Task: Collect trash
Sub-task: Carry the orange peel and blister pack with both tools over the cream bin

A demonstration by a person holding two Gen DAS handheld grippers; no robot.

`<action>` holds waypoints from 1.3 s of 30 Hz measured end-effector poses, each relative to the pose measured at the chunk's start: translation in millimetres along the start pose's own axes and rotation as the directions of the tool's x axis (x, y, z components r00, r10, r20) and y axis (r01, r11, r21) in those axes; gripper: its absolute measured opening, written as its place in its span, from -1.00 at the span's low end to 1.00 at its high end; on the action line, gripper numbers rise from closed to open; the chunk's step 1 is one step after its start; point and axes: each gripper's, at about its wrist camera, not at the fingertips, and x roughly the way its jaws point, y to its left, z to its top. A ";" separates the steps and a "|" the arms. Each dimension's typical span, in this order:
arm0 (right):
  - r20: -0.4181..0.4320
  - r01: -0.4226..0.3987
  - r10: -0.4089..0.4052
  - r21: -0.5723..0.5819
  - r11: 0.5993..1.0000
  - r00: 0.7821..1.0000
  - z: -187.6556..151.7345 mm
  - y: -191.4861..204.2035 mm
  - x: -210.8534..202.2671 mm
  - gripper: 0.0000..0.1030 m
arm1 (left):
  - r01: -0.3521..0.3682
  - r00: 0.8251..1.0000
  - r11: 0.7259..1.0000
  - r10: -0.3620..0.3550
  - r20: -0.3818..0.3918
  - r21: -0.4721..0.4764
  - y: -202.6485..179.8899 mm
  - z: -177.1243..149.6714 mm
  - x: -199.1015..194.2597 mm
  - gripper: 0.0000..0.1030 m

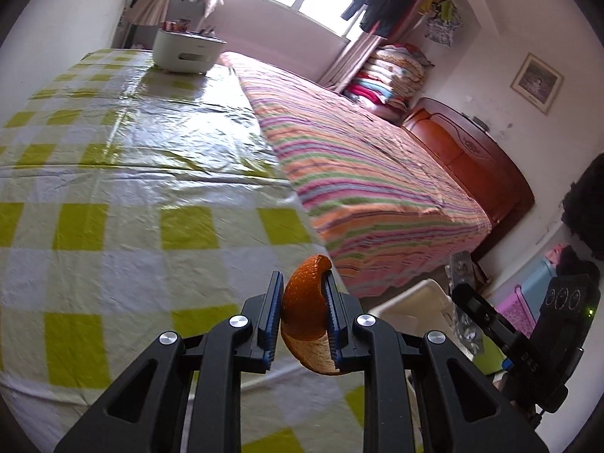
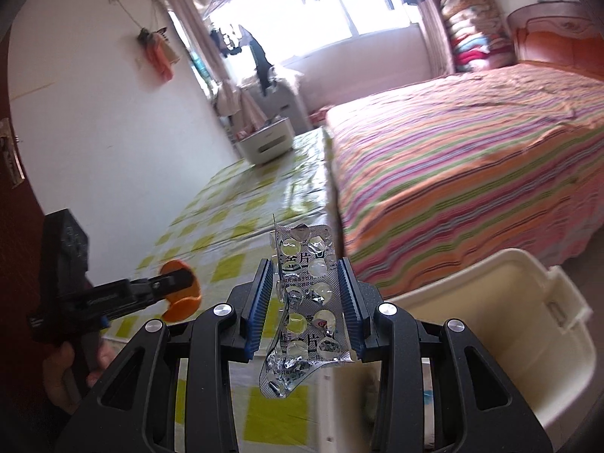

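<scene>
Two claws loaded, trash in transit.
Left claw (image 1: 304, 304) pinches curved orange peel (image 1: 304, 302); right claw (image 2: 306, 305) clamps crumpled silver blister pack (image 2: 307, 309), cream plastic bin (image 2: 528, 324) lower right, likely for dropping.

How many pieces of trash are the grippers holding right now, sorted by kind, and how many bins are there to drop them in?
Orange peel: 1, clamped in the left gripper
Empty pill blister pack: 1, clamped in the right gripper
Cream bin: 1, beside the table's edge
Total: 3 things, 2 of them trash
</scene>
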 end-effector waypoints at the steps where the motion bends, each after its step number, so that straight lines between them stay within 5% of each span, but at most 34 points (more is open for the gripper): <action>1: 0.007 0.014 -0.014 0.002 1.000 1.000 -0.8 -2.5 -2.8 -0.33 | 0.009 1.000 1.000 -0.009 -0.004 0.002 -5.0 -2.8 0.1 -0.60; 20: 0.073 0.243 -0.245 0.033 0.970 0.967 -25.8 -26.2 -20.1 -0.33 | 0.087 0.995 0.996 -0.086 -0.053 0.018 -89.8 -30.4 1.4 -0.60; 39: 0.106 0.357 -0.358 0.032 0.934 0.928 -25.3 -49.0 -35.3 -0.32 | 0.094 0.990 0.995 -0.088 -0.114 0.042 -124.3 -30.4 24.2 -0.60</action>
